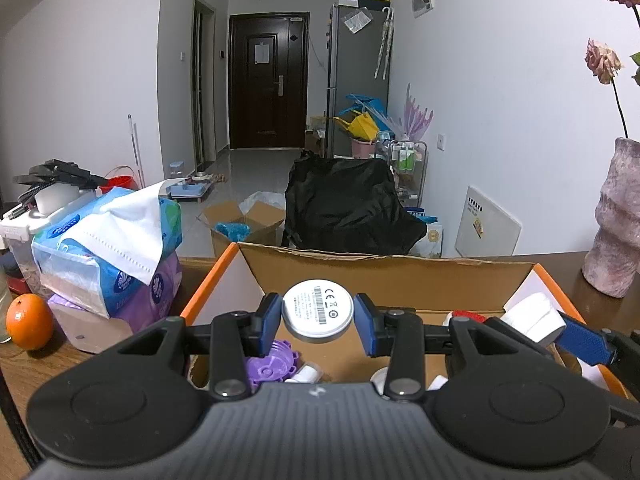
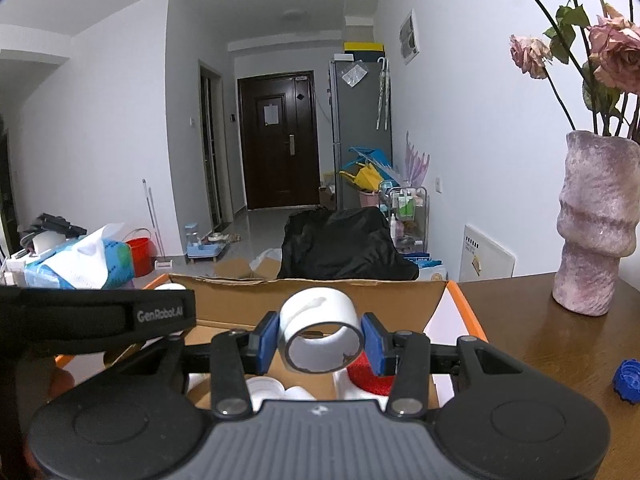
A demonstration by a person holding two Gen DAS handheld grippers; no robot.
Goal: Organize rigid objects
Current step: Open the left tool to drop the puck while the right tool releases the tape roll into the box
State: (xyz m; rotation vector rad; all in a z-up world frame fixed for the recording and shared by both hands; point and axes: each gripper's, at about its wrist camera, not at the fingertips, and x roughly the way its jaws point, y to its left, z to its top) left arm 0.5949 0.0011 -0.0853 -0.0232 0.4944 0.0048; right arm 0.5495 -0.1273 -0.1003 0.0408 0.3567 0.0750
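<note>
On the table's left edge sits an orange (image 1: pixel 29 327), with stacked tissue packs (image 1: pixel 116 248) just beside it toward the box. The open cardboard box (image 1: pixel 384 270) stands on the table between those packs and the vase, its far flap upright.

The left gripper (image 1: pixel 318 312) is pinching a round tin (image 1: pixel 318 311) by its rim, above the box's left half. The tin stands on edge, tilted slightly back, its labelled flat face turned toward the camera, so its short axis runs roughly along the fingers. Below it in the box lie a purple lid (image 1: pixel 274 364) and small white pieces.

The right gripper (image 2: pixel 322 338) is pinching a tape roll (image 2: pixel 322 338) above the box's middle. The roll lies with its open hole facing the camera; its axis runs along the fingers, away toward the far flap. A red thing (image 2: pixel 370 376) lies beneath it.

Near the table's right edge stands the vase (image 2: pixel 596 224) of dried roses, and a blue cap (image 2: pixel 628 382) lies at the near right.
</note>
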